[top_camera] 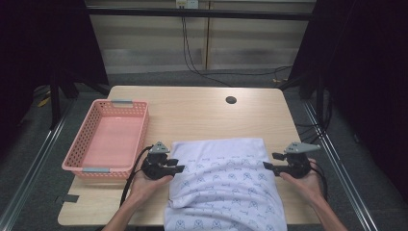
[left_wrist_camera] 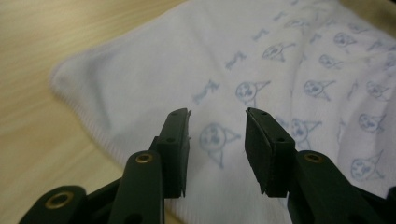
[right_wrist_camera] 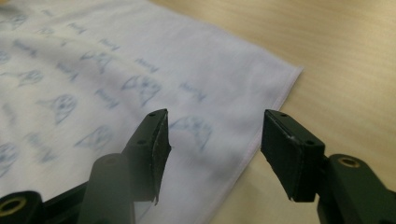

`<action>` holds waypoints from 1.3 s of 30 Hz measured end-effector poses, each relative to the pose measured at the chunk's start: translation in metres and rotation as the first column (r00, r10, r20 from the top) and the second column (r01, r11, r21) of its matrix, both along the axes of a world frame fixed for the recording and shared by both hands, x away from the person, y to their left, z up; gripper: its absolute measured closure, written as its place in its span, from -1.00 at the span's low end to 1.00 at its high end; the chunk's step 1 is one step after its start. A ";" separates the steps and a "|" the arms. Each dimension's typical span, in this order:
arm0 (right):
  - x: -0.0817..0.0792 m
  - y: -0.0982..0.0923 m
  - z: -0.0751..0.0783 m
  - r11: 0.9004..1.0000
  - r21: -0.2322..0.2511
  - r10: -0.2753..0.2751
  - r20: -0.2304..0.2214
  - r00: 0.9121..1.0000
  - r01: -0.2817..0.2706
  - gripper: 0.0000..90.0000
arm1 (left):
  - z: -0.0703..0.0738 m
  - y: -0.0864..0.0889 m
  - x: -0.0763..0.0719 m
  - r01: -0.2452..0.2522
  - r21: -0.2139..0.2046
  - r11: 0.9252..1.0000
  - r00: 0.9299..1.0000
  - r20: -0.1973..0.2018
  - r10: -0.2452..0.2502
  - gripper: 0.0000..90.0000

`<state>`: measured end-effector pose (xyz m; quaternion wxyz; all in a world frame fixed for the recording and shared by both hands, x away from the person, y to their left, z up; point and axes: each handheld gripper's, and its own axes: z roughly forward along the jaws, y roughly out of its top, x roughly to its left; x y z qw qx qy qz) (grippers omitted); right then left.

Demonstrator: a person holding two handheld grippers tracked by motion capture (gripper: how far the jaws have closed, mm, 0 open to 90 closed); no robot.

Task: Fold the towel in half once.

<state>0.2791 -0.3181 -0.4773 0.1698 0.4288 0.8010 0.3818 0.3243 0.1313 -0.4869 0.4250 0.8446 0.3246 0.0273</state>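
Both grippers, left (top_camera: 179,168) and right (top_camera: 267,166), fingers apart and empty, flanking the cloth (top_camera: 222,185) spread flat on the bench (top_camera: 192,108), probably lined up to grab its side edges for folding

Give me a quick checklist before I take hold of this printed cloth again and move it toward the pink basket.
1. Left gripper open over the cloth's edge: ok.
2. Right gripper open at the opposite edge: ok.
3. Nothing caught between either pair of jaws: ok.
4. Cloth lies smooth: not ok, creases across the middle, and its near end hangs over the table edge.
5. Pink basket empty: ok.
6. How many layers the cloth is folded in: cannot tell.
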 end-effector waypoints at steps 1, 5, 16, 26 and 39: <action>0.019 0.001 -0.002 1.000 -0.015 -0.014 -0.003 1.000 0.014 -0.15 | 0.000 -0.003 0.005 -0.005 0.033 0.999 1.000 0.020 0.004 0.31; 0.047 0.004 -0.005 1.000 -0.018 -0.021 -0.006 1.000 0.021 -0.17 | -0.003 -0.008 0.021 -0.058 0.034 0.998 0.998 0.030 0.057 0.29; 0.093 0.019 -0.030 0.995 -0.080 -0.056 -0.026 0.998 0.054 -0.23 | -0.013 0.003 0.034 -0.143 0.024 0.990 0.990 -0.012 0.143 0.09; 0.086 0.021 -0.032 0.999 -0.035 -0.038 -0.012 0.999 0.037 0.48 | -0.013 0.005 0.046 -0.197 0.061 0.978 0.980 -0.007 0.198 -0.04; 0.080 0.018 -0.029 1.000 -0.011 -0.018 -0.043 0.999 0.017 0.89 | -0.016 -0.005 0.056 -0.206 0.090 0.974 0.979 0.021 0.205 -0.01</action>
